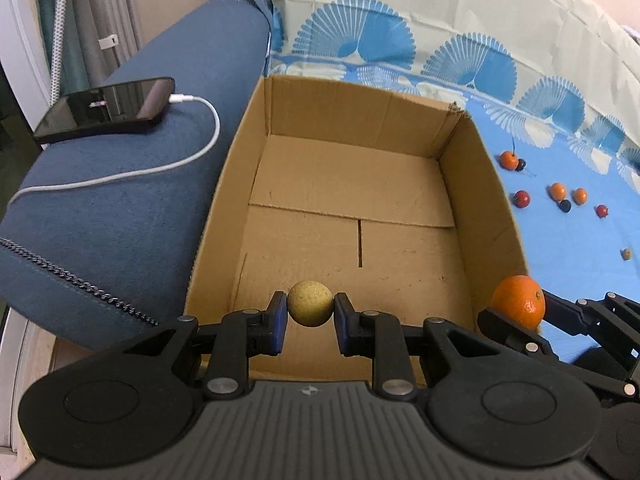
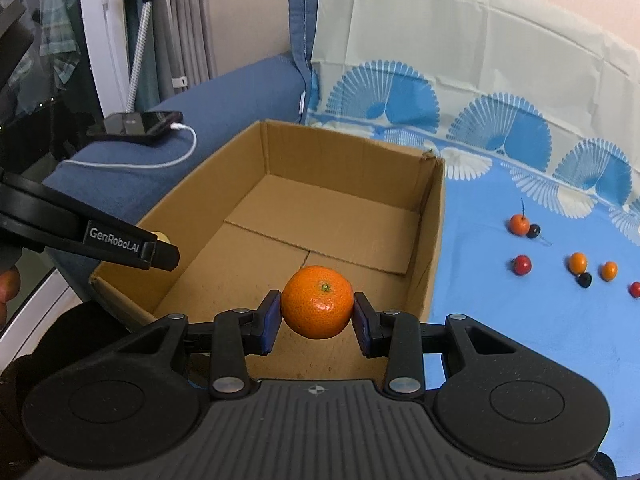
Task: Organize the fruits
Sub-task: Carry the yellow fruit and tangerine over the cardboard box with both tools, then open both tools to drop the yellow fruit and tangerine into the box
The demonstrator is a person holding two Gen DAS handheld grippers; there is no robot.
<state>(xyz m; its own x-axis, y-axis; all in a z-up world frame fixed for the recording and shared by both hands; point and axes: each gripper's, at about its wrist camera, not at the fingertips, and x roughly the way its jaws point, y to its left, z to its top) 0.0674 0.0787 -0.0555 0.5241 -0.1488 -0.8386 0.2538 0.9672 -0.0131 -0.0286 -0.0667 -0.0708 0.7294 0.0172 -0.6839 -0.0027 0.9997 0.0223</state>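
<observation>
My left gripper point(image 1: 310, 309) is shut on a small pale yellow speckled fruit point(image 1: 310, 303), held over the near end of an open cardboard box point(image 1: 352, 200). My right gripper point(image 2: 317, 311) is shut on a mandarin orange point(image 2: 317, 307), also above the box's point(image 2: 434, 240) near end. In the left wrist view the mandarin point(image 1: 519, 301) shows at the box's right wall, clamped by the right gripper. The left gripper point(image 2: 160, 250) shows in the right wrist view over the box's left rim, with only a sliver of the yellow fruit visible. The box holds nothing.
Several small orange, red and dark fruits point(image 1: 558, 191) point(image 2: 578, 263) lie on the blue patterned cloth point(image 2: 520, 320) right of the box. A phone point(image 1: 108, 109) on a white charging cable point(image 1: 160, 164) rests on the blue sofa arm to the left.
</observation>
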